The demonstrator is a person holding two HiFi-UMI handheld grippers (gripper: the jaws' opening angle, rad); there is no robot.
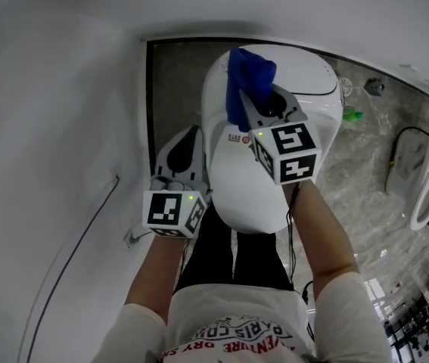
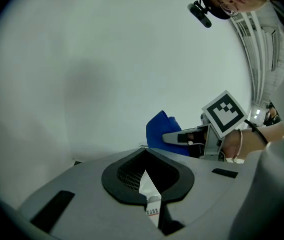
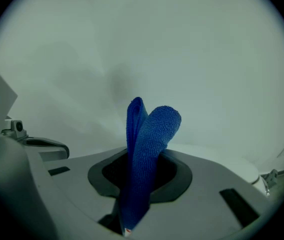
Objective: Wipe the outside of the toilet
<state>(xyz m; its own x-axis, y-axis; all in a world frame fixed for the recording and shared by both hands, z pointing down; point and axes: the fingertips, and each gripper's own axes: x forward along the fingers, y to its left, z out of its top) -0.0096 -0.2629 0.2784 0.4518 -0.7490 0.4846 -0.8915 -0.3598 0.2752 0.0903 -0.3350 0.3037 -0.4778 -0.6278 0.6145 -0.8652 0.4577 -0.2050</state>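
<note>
White ceramic toilet, lid down, on grey marbled floor, just beside white wall at floor's left edge.
Right gripper clenched on folded blue microfibre cloth. Cloth end protruding past jaws, over far end of lid. Cloth-to-lid contact: cannot tell.
Left gripper closed, tips together, nothing gripped. Held at toilet's left flank, near lid edge. White toilet surface visible through hollow behind its tips.

cloth over toilet, wall left
</note>
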